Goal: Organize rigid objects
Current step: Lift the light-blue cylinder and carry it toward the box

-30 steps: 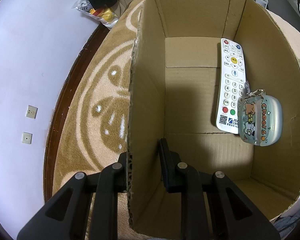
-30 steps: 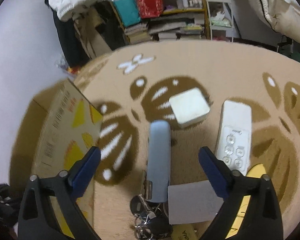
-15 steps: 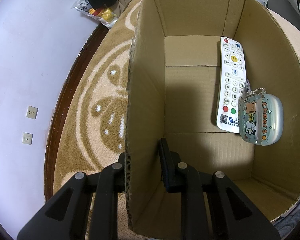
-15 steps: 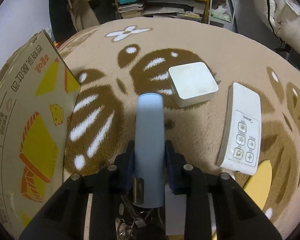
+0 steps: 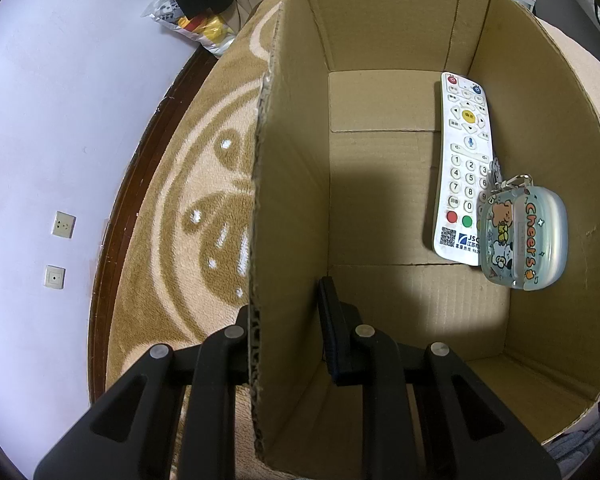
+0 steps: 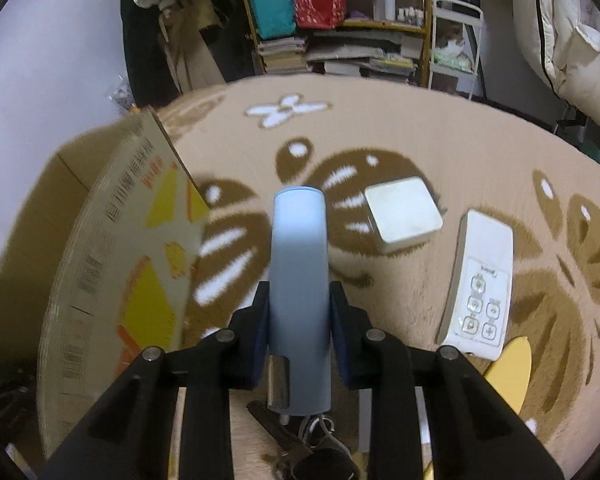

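Right gripper (image 6: pixel 298 312) now clamped on blue case (image 6: pixel 299 280), lifted off rug (image 6: pixel 440 152) versus a second ago; keys dangle beneath. Left gripper (image 5: pixel 286 320) unchanged, pinching cardboard box (image 5: pixel 288 184) left wall. Likely next: carry case into box beside remote (image 5: pixel 464 168).

Both grippers are matte black plastic with triangular cut-outs and silver screws: left gripper (image 5: pixel 288 320) has black pads, right gripper (image 6: pixel 300 316) dark-blue ones.
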`<state>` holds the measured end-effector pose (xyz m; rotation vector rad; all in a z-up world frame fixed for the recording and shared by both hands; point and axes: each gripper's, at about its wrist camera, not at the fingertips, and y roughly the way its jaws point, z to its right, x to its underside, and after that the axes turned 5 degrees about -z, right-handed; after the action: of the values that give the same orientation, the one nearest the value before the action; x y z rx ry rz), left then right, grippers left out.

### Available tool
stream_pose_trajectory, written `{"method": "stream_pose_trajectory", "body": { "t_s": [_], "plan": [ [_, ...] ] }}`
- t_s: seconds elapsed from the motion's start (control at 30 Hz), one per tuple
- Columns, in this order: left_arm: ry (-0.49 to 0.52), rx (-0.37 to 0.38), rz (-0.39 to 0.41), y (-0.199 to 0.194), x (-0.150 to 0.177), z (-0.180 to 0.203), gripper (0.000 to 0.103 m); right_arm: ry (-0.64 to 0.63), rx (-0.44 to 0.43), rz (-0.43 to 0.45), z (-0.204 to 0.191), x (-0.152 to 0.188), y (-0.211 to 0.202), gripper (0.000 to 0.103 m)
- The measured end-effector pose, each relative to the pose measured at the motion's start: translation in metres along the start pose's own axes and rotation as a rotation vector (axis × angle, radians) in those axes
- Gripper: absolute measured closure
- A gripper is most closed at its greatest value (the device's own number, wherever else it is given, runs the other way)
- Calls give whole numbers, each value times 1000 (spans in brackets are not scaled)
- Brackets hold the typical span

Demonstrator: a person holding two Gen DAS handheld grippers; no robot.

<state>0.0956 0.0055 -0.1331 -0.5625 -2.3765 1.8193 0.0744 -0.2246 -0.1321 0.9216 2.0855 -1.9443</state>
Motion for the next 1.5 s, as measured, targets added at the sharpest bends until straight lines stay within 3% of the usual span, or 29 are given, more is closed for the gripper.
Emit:
{"method": "stream_pose_trajectory", "body": {
  "t_s": [0.73, 1.13, 1.27, 1.5],
  "plan": [
    [2, -4, 1, 0, -1, 2, 83, -103, -179, 233, -61, -11, -93, 74],
    [3, -5, 0, 0, -1, 3, 82, -162, -260, 238, -90, -3, -102, 74],
    [3, -5, 1, 0, -1, 2, 82, -164, -249, 244, -90, -2, -100, 74],
    [3, -6, 0, 0, -1, 3, 82, -31, -319, 244, -55, -4, -86, 74]
  ]
}}
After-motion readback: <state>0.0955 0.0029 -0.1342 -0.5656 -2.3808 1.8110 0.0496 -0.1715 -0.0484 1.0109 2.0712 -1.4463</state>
